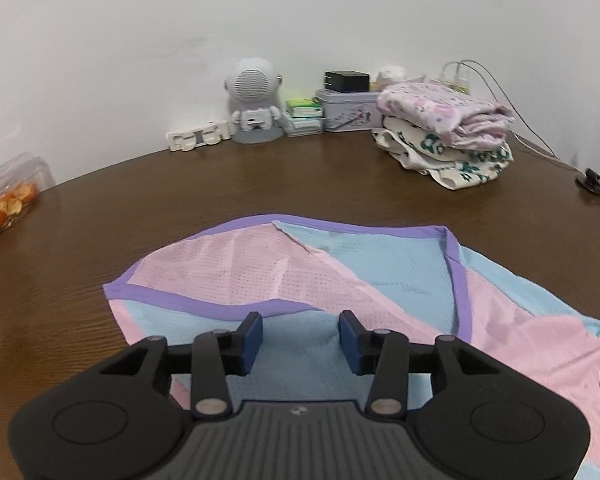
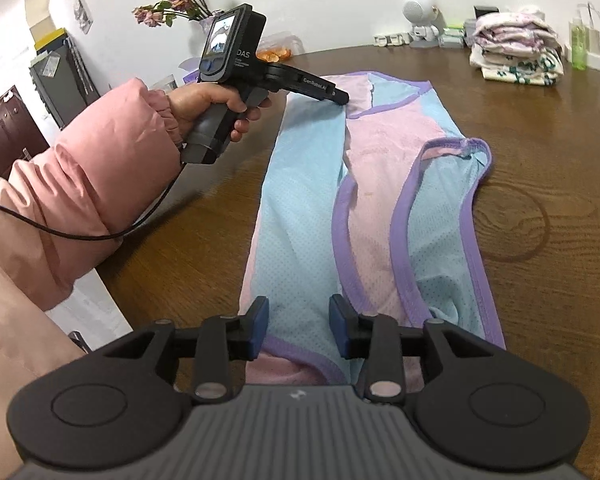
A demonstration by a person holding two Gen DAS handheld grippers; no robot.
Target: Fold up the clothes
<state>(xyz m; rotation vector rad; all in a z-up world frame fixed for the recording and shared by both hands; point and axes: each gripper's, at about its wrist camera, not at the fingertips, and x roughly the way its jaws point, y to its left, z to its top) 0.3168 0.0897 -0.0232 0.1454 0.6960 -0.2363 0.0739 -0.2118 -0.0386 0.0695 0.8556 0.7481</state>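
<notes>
A pink and light-blue mesh garment with purple trim (image 1: 300, 276) lies flat on the brown wooden table (image 1: 260, 176). It also shows in the right wrist view (image 2: 372, 200), stretched away from me. My left gripper (image 1: 300, 336) is open just above the garment's blue part, near a purple edge. In the right wrist view the left gripper (image 2: 340, 98) is held by a hand in a pink sleeve over the garment's far end. My right gripper (image 2: 298, 330) is open over the near end, above the purple hem.
A stack of folded clothes (image 1: 448, 136) sits at the back right, seen also in the right wrist view (image 2: 516, 48). A robot-shaped speaker (image 1: 254, 100), small boxes (image 1: 304, 118), a tin (image 1: 348, 110), cables and a tray of oranges (image 1: 4, 204) line the table's far and left edges.
</notes>
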